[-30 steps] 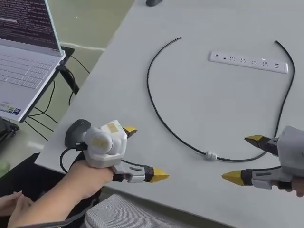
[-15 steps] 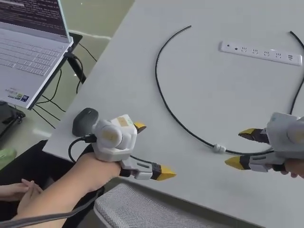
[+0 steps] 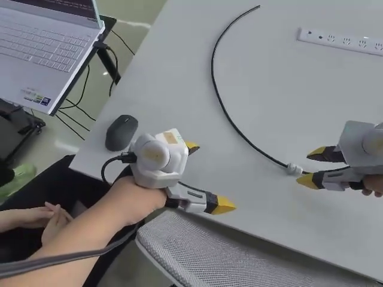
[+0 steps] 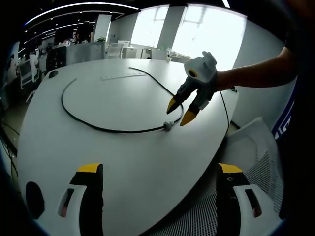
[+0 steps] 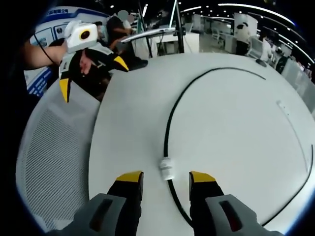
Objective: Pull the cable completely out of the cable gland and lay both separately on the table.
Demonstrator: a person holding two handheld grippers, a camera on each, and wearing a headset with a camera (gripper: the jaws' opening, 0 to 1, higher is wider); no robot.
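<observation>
1. The black cable (image 3: pixel 224 113) is seen lying in a wide curve on the white table (image 3: pixel 179 89). The white cable gland (image 3: pixel 292 168) is still threaded on it, near the table's front edge.
2. The right gripper (image 3: pixel 310 167) is held with its jaws apart, just beside the gland. In the right gripper view the gland is seen at the gap between the two yellow tips, but contact cannot be made out.
3. The left gripper (image 3: pixel 209 176) is held wide open at the table's near edge, well apart from the cable, and nothing is gripped.
4. A mouse (image 3: pixel 121 132) is seen near the table's left edge and a power strip (image 3: pixel 341 42) at the far side. A laptop (image 3: pixel 48 42) is set off to the left.
</observation>
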